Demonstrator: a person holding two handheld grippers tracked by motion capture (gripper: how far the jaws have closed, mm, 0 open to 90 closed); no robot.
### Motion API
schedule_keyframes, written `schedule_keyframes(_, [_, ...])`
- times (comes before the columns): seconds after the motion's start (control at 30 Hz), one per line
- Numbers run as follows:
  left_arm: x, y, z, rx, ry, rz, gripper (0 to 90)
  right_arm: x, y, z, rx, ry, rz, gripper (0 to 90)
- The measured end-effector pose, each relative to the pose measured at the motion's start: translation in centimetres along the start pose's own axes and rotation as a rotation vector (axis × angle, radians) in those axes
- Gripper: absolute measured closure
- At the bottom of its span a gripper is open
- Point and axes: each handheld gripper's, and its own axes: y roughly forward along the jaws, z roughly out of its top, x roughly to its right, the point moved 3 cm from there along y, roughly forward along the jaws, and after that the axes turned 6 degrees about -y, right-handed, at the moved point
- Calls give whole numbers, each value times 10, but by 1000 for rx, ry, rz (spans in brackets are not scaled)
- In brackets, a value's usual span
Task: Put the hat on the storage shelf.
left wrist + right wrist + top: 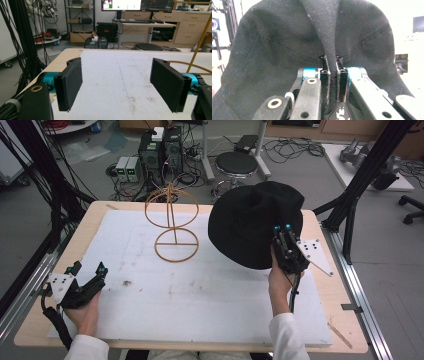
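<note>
**Black hat held up by its brim, wire stand waiting**

The right gripper (281,234) has its jaws clamped on a pinch of the black hat (252,222), the cloth folding into a ridge between the pads (325,75) in the right gripper view. Gripped at its near edge, the hat hangs tilted above the right side of the surface (90,222), clear of the white mat (210,295), with its crown turned away from the person. That hold probably leaves the open underside free to settle over something. The wire hat stand (172,222) stands upright at the back of the mat, just left of the hat and apart from it (the likely destination, judging by its rounded top). The left gripper (87,268) rests low at the near left corner, jaws wide apart with nothing between them, out of the way.
</note>
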Motion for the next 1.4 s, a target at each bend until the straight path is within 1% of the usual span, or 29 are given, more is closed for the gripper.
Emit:
schedule_keyframes(0.03, [0, 0, 0, 0, 0, 0, 261, -2, 0, 4, 23, 0, 2, 861])
schedule_keyframes(0.13, [1, 0, 0, 0, 0, -3, 261, -6, 2, 10, 40, 2, 7, 861])
schedule_keyframes(0.27, [1, 0, 0, 2, -1, -4, 261, -11, 5, 14, 43, 3, 12, 861])
schedule_keyframes(0.3, [1, 0, 0, 3, -2, -5, 261, -15, 8, 15, 41, 8, 17, 861])
schedule_keyframes(0.43, [0, 1, 0, 0, -2, -6, 261, -26, 16, 20, 44, 4, 35, 861])
schedule_keyframes(0.47, [1, 1, 0, 1, -3, -6, 261, -26, 16, 20, 44, 4, 35, 861])
schedule_keyframes(0.5, [1, 1, 0, 2, -7, -9, 261, -33, 20, 23, 47, 2, 44, 861])
schedule_keyframes(0.53, [1, 1, 0, 1, -8, -11, 261, -33, 20, 23, 47, 2, 44, 861])
schedule_keyframes(0.57, [1, 1, -1, -1, -8, -14, 261, -41, 24, 25, 48, -9, 60, 861])
schedule_keyframes(0.6, [2, 1, -1, -3, -4, -16, 261, -41, 24, 25, 48, -9, 60, 861])
schedule_keyframes(0.63, [2, 1, -1, -1, -5, -17, 261, -44, 26, 27, 48, -17, 68, 861])
schedule_keyframes(0.67, [3, 1, -1, 0, -3, -18, 261, -51, 31, 29, 48, -22, 76, 860])
schedule_keyframes(0.7, [3, 1, -1, 0, -2, -20, 261, -54, 33, 30, 50, -22, 84, 860])
schedule_keyframes(0.73, [3, 0, -1, -2, 0, -21, 261, -54, 33, 30, 50, -22, 84, 860])
schedule_keyframes(0.77, [3, 0, -1, -3, 0, -21, 261, -61, 37, 31, 52, -25, 92, 860])
schedule_keyframes(0.8, [3, 0, -1, 0, -2, -22, 261, -64, 40, 32, 52, -27, 95, 860])
schedule_keyframes(0.87, [2, -1, 0, 3, -2, -16, 261, -71, 45, 32, 50, -31, 104, 860])
schedule_keyframes(0.9, [2, -1, 0, 3, -2, -16, 261, -71, 45, 32, 50, -31, 104, 860])
schedule_keyframes(0.93, [2, -2, 0, 7, -7, -14, 261, -74, 48, 33, 47, -30, 107, 860])
schedule_keyframes(0.97, [1, -2, 0, 8, -2, -10, 261, -81, 54, 34, 43, -36, 113, 860])
schedule_keyframes(1.0, [1, -2, 0, 8, -2, -10, 261, -81, 54, 34, 43, -36, 113, 860])
schedule_keyframes(1.03, [0, -2, 1, 9, 9, -6, 261, -88, 58, 35, 42, -43, 119, 860])
schedule_keyframes(1.07, [0, -2, 1, 11, 19, -2, 261, -88, 58, 35, 42, -43, 119, 860])
schedule_keyframes(1.1, [-1, -2, 1, 12, 22, -1, 261, -94, 62, 37, 42, -52, 129, 861])
schedule_keyframes(1.17, [-2, -2, 1, 11, 18, 0, 261, -100, 66, 39, 38, -51, 137, 861])
schedule_keyframes(1.3, [-3, -4, 1, 12, 18, 2, 261, -112, 74, 44, 47, -56, 144, 860])
schedule_keyframes(1.33, [-3, -4, 1, 13, 18, 4, 261, -112, 74, 44, 47, -56, 144, 860])
schedule_keyframes(1.37, [-3, -4, 1, 17, 15, 4, 261, -118, 79, 46, 47, -60, 150, 860])
schedule_keyframes(1.4, [-4, -5, 2, 16, 15, 7, 261, -121, 81, 47, 47, -64, 149, 860])
